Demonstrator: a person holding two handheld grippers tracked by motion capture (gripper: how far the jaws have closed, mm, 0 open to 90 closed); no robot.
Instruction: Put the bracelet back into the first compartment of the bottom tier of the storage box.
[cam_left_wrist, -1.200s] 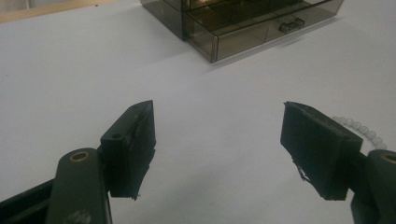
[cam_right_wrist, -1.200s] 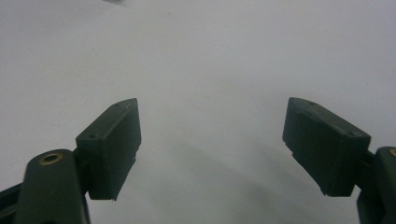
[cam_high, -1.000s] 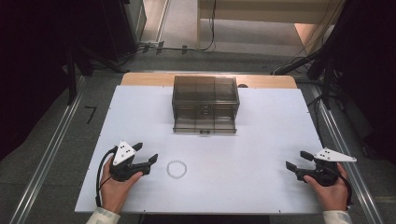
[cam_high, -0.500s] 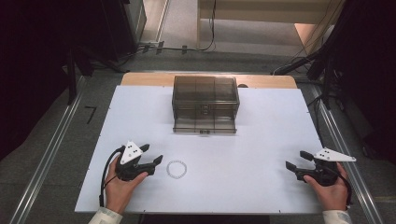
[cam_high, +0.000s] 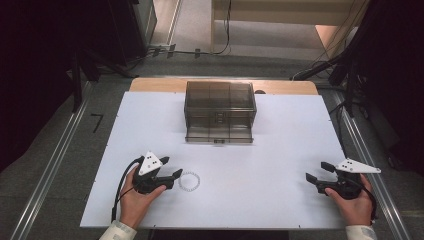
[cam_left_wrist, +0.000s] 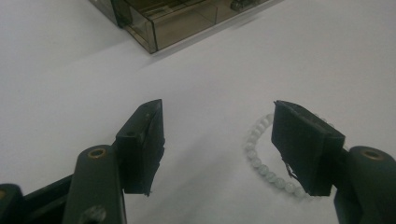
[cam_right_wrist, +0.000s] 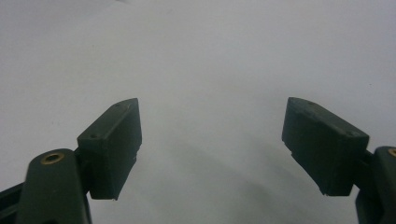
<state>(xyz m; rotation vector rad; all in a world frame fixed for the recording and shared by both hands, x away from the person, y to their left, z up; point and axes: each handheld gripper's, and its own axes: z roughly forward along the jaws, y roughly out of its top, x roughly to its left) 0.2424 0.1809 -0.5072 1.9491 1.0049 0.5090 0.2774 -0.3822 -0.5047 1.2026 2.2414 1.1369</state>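
Note:
A ring of small white beads, a bracelet (cam_high: 198, 181), lies flat on the white table (cam_high: 280, 150) in front of a smoky clear drawer box (cam_high: 220, 107). My left gripper (cam_high: 171, 167) sits low just left of it, pointing at it. In the left gripper view the bracelet (cam_left_wrist: 254, 151) has its near arc between the jaws, and the right-hand pad (cam_left_wrist: 303, 144) hides its far side. The jaws have just been closing a little, but no pad presses the beads, so the left gripper (cam_left_wrist: 219, 109) is open. My right gripper (cam_high: 317, 171) rests open at the table's right, with nothing between the jaws (cam_right_wrist: 212, 112).
The drawer box (cam_left_wrist: 163, 23) stands at the back middle of the table, its lowest drawer pulled out slightly toward me. A wooden strip (cam_high: 150, 84) runs along the table's far edge. Metal rails (cam_high: 50, 170) flank both sides on the floor.
My left gripper has slid right, up to the bracelet, and its jaws have narrowed a little. The right gripper has stayed put.

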